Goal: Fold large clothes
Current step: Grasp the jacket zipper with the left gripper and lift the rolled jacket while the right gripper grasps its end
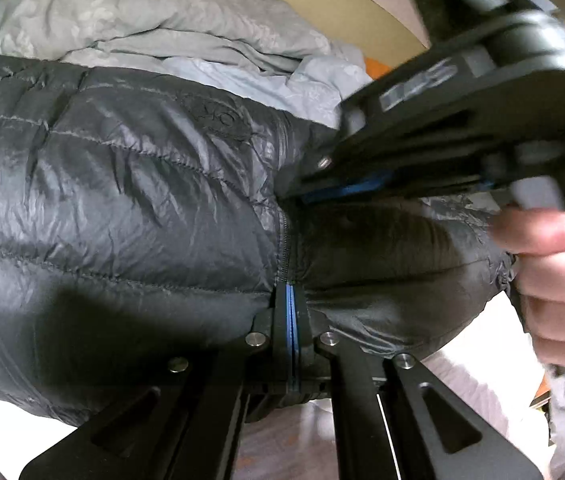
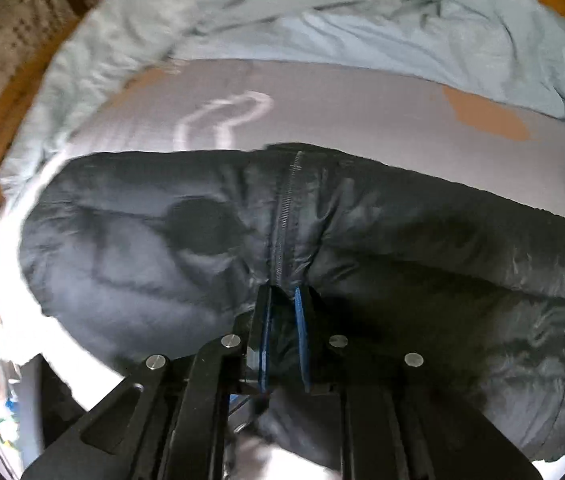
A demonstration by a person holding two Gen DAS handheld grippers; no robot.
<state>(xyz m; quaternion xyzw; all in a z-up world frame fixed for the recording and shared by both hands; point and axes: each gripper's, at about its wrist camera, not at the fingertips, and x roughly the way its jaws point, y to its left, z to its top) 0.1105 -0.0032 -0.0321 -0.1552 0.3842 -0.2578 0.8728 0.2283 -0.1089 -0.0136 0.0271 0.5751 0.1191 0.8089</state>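
Both tongs, left (image 1: 291,312) and right (image 2: 282,336), pinch the puffer jacket's (image 1: 122,200) zipper edge.

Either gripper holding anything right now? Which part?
Both grip the dark puffer jacket. The left gripper is shut on its edge at the zipper. The right gripper pinches a fold of fabric beside the zipper.

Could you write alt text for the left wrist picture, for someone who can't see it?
A dark grey quilted puffer jacket fills the view, the left gripper pinched shut on its edge by the zipper. The right gripper, held in a hand, reaches in from the right; rumpled pale blue bedding lies behind.
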